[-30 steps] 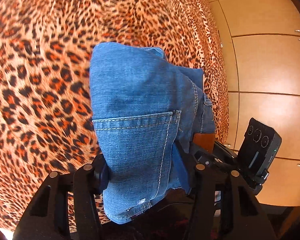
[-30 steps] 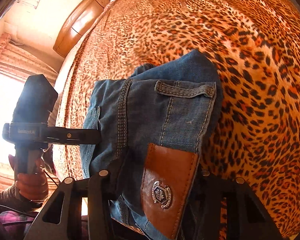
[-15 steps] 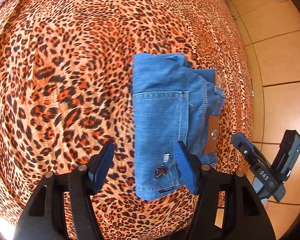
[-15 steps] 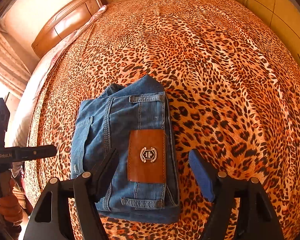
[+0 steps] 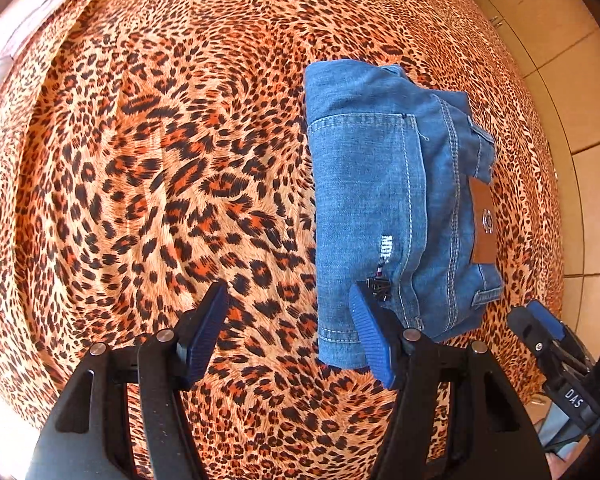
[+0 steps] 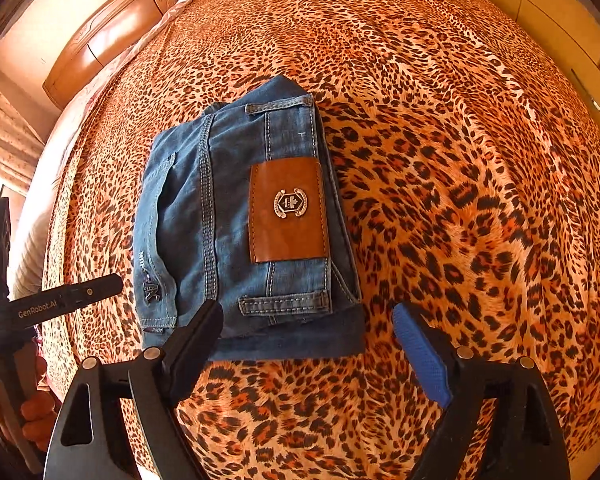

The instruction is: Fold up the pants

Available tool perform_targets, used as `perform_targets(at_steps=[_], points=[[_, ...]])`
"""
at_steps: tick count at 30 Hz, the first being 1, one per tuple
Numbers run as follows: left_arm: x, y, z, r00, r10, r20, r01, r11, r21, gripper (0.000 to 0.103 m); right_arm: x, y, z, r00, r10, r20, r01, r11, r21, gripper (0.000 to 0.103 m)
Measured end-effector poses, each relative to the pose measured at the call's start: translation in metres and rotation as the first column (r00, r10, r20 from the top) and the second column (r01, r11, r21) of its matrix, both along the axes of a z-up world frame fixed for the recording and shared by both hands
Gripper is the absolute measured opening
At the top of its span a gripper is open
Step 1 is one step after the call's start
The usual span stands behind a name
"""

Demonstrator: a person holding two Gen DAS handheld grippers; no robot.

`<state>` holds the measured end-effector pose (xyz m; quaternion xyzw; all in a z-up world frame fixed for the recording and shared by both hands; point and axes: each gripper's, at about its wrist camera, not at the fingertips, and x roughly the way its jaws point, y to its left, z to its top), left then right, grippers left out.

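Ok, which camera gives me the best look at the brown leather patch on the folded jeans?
The right wrist view: the leather patch faces the camera near centre, its metal emblem plain. The left wrist view shows the same patch only as a narrow foreshortened strip at the far edge of the jeans.

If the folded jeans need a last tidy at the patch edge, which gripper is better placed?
Probably right. The right gripper hangs open facing the patch end of the jeans. The left gripper, also open, faces mostly bedspread.
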<state>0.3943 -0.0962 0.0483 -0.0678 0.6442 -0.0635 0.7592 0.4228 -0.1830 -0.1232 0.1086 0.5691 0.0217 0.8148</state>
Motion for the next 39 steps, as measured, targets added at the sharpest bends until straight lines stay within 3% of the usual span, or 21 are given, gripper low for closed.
perform_targets(at_steps=[8,11,16,23,27,29,39], points=[[-0.053,-0.024,0.027,0.988,-0.023,0.155,0.013,0.998,0.069,0.062,-0.047,0.002,0.032,0.99,-0.056,0.132,0.063,0.997,-0.049,0.089],[-0.065,-0.034,0.041,0.977,-0.055,0.206,0.04,0.996,0.078,0.062,-0.067,0.006,0.041,0.985,-0.048,0.166,0.063,0.995,-0.081,0.102],[-0.087,-0.049,0.061,0.951,-0.086,0.296,0.047,0.989,0.137,0.062,-0.095,0.012,0.047,0.98,-0.009,0.198,0.041,0.986,-0.16,0.103],[-0.105,-0.058,0.066,0.944,-0.144,0.297,0.093,0.979,0.179,0.062,-0.125,0.0,0.06,0.976,-0.044,0.212,0.078,0.985,-0.156,0.103],[-0.115,-0.058,0.067,0.94,-0.155,0.303,0.109,0.981,0.161,0.062,-0.136,-0.006,0.064,0.972,-0.074,0.222,0.114,0.978,-0.173,0.103],[-0.122,-0.059,0.069,0.941,-0.14,0.307,0.083,0.978,0.192,0.062,-0.141,-0.009,0.064,0.972,-0.088,0.217,0.127,0.977,-0.17,0.103],[-0.155,-0.07,0.08,0.938,-0.008,0.347,-0.047,0.987,0.152,0.062,-0.166,-0.021,0.077,0.968,-0.001,0.251,0.045,0.985,-0.166,0.103]])
